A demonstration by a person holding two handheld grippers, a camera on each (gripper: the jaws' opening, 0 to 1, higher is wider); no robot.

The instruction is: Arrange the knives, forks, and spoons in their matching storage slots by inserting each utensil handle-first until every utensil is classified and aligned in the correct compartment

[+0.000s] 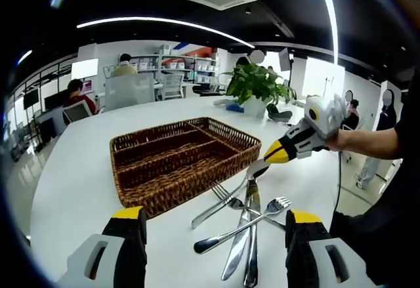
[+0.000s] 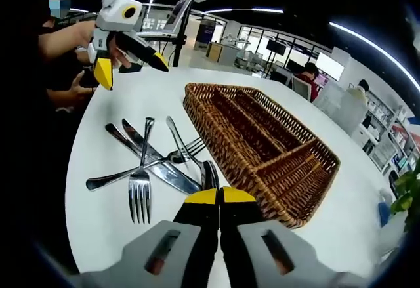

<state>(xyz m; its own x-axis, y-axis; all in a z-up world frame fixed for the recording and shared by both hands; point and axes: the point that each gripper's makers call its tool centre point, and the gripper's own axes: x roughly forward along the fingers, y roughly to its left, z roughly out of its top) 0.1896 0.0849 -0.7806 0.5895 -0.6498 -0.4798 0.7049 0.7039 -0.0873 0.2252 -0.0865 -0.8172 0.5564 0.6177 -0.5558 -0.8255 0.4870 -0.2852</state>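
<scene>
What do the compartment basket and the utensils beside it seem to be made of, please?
The brown compartment basket looks like woven wicker: braided strands, matte finish. The shiny silver utensils seem to be polished metal, probably stainless steel, given their mirror-like reflections.

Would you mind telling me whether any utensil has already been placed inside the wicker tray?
No: in the right gripper view the wicker tray has bare compartments, while the utensils lie piled on the table beside it.

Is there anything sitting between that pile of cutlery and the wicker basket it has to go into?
Nothing visible stands between them. The pile of cutlery lies on the white table right beside the wicker basket, whose compartments look empty. The right gripper has its shut tips down at the pile; the left gripper hangs open above the table.
</scene>
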